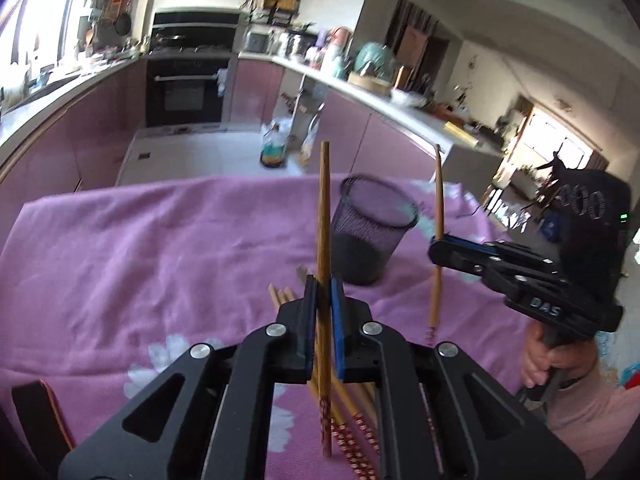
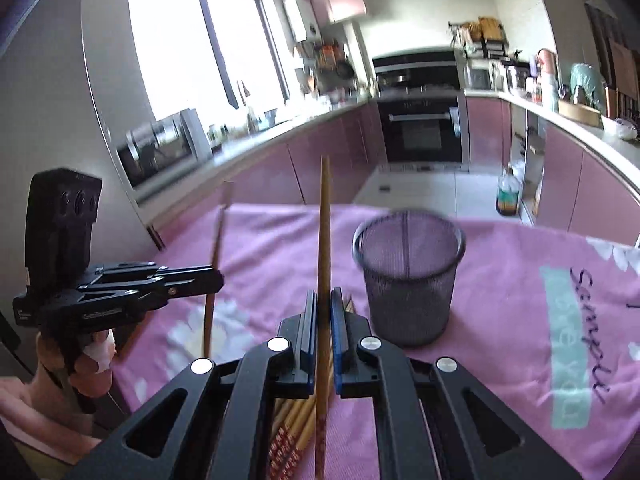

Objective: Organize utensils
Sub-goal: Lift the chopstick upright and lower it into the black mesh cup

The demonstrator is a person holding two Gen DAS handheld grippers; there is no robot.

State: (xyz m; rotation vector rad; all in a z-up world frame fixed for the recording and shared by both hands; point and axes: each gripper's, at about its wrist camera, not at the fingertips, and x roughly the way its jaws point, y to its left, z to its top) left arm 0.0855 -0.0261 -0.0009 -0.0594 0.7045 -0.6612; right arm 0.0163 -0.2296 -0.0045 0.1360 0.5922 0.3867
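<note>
My left gripper [image 1: 323,294] is shut on a wooden chopstick [image 1: 323,216] that stands nearly upright, above the cloth. My right gripper [image 2: 323,306] is shut on a second chopstick [image 2: 324,224], also upright. Each shows in the other's view: the right gripper [image 1: 438,250] at the right with its chopstick [image 1: 439,188], the left gripper [image 2: 219,278] at the left with its chopstick [image 2: 216,240]. A black mesh cup [image 1: 372,236] [image 2: 408,280] stands upright on the cloth just beyond both grippers. Several more chopsticks [image 1: 352,424] [image 2: 290,420] lie on the cloth beneath the grippers.
A pink flowered cloth [image 1: 140,260] [image 2: 540,340] covers the table, whose far edge lies just behind the cup. Beyond are kitchen cabinets, an oven [image 1: 188,88] and a bottle [image 2: 509,194] on the floor. A dark strap [image 1: 40,412] lies at the near left. A hand [image 1: 538,356] holds the right gripper's grip.
</note>
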